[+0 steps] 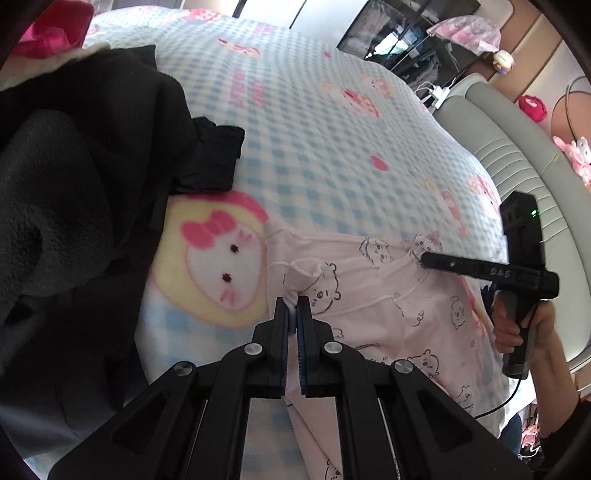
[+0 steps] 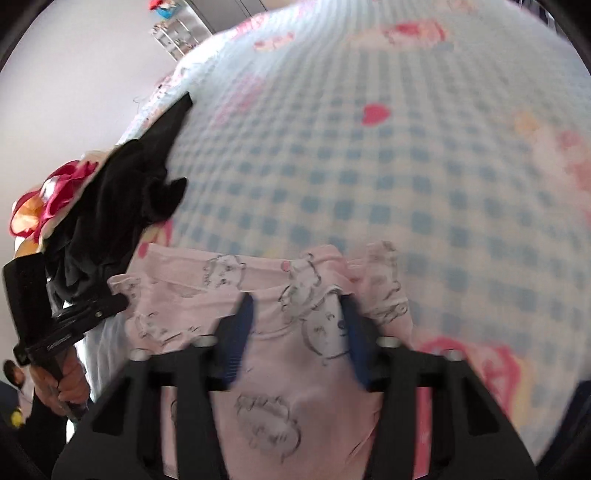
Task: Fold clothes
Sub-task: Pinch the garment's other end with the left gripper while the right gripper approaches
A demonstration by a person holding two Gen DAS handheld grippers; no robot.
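- Pink garment (image 1: 388, 306) printed with outlined cartoon bears, lying on the near part of the bed, its lower part hanging over the near edge toward the cameras.
- Bed covered by a blue-and-white checked blanket (image 1: 314, 147) with pink cartoon figures and a large yellow-haloed bunny face just left of the garment.
- Left gripper (image 1: 293, 306) with fingers (image 1: 282, 321) pressed nearly together, pinching a small raised fold at the garment's upper left edge; blue pads visible on both inner faces.
- Right gripper (image 2: 297, 314) seen from its own camera with fingers (image 2: 242, 325) standing part open, pink cloth bunched between the blue pads; whether the pads actually press the cloth: cannot tell through the blur.
- In the left wrist view, the right gripper's tip meeting the garment's upper right edge, with a hand (image 1: 517, 325) wrapped round its black handle at the right.
- Heap of black and dark grey clothes (image 1: 81, 177) on the left side of the bed, lying well left of the pink garment.
- Small folded black item (image 1: 214, 158) beside that heap, on the blanket above the bunny face.
- Bright pink fabric (image 1: 51, 33) at the far left corner behind the dark heap.
- Grey padded headboard (image 1: 517, 155) along the right edge of the bed.
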